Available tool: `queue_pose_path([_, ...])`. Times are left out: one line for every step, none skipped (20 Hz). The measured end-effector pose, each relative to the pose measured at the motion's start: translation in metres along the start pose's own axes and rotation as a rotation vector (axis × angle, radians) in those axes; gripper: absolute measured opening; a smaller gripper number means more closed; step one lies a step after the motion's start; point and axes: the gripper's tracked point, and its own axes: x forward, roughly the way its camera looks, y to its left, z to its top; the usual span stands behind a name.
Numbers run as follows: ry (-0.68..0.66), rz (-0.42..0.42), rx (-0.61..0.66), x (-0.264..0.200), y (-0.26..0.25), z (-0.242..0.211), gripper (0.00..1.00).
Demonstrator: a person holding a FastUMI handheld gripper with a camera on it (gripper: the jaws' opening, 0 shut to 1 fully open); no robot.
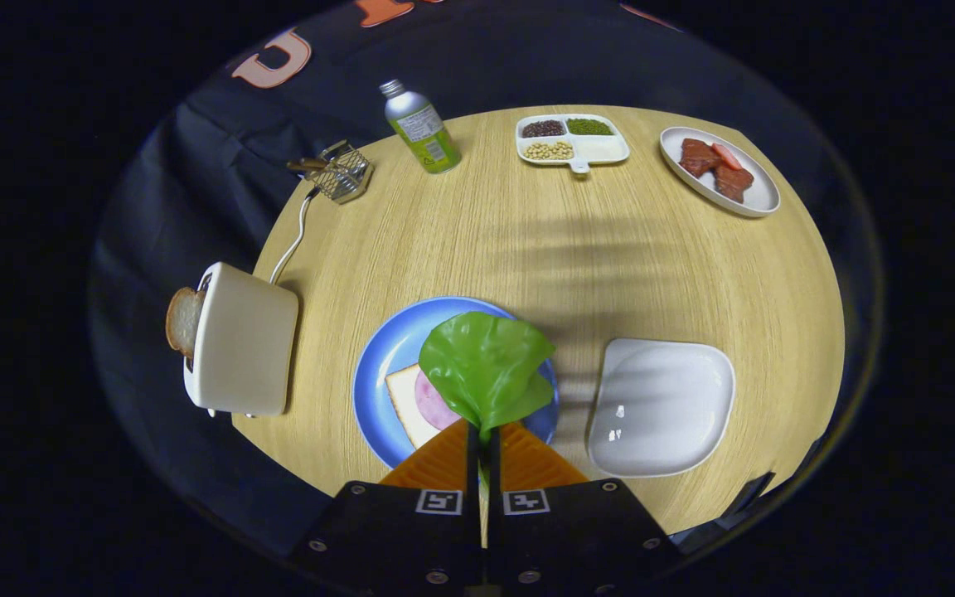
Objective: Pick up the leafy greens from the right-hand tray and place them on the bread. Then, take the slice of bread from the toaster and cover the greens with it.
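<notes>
While pinched tight betw. fingers point(483, 439), leafy greens point(484, 369) held up just ahead of tips, over bread point(405, 404) w/ ham on blue plate point(374, 373). Toaster point(244, 340) w/ slice point(182, 319) off to left; white tray point(660, 406) to right on counter point(544, 240).

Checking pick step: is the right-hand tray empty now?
Empty: the white tray shows bare surface, and the leafy greens sit pinched in the shut gripper over the blue plate.

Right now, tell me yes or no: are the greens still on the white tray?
No. The greens are pinched between the fingers of the gripper, above the bread on the blue plate; the white tray is bare.
</notes>
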Motion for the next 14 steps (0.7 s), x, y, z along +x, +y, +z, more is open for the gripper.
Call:
queue_pose_path([0.004,0.003,-0.013,0.004,0.005,0.000,0.04])
queue_pose_path([0.013,0.005,-0.024,0.008,0.010,0.000,0.04])
queue_pose_path([0.023,0.011,-0.032,0.011,0.016,-0.001,0.04])
queue_pose_path([0.030,0.017,-0.042,0.015,0.022,-0.002,0.04])
queue_pose_path([0.036,0.015,-0.052,0.018,0.026,-0.002,0.05])
queue_pose_path([0.039,0.009,-0.063,0.021,0.028,-0.001,0.06])
queue_pose_path([0.041,0.001,-0.075,0.024,0.030,0.000,0.10])
queue_pose_path([0.044,-0.007,-0.085,0.027,0.030,0.001,0.12])
queue_pose_path([0.051,-0.011,-0.094,0.028,0.032,0.002,0.17])
queue_pose_path([0.058,-0.013,-0.102,0.030,0.034,0.002,0.20])
queue_pose_path([0.063,-0.018,-0.111,0.030,0.034,0.002,0.24])
queue_pose_path([0.070,-0.024,-0.113,0.030,0.035,0.002,0.29])
queue_pose_path([0.074,-0.026,-0.116,0.030,0.036,0.001,0.37])
queue_pose_path([0.074,-0.028,-0.125,0.029,0.036,0.000,0.41])
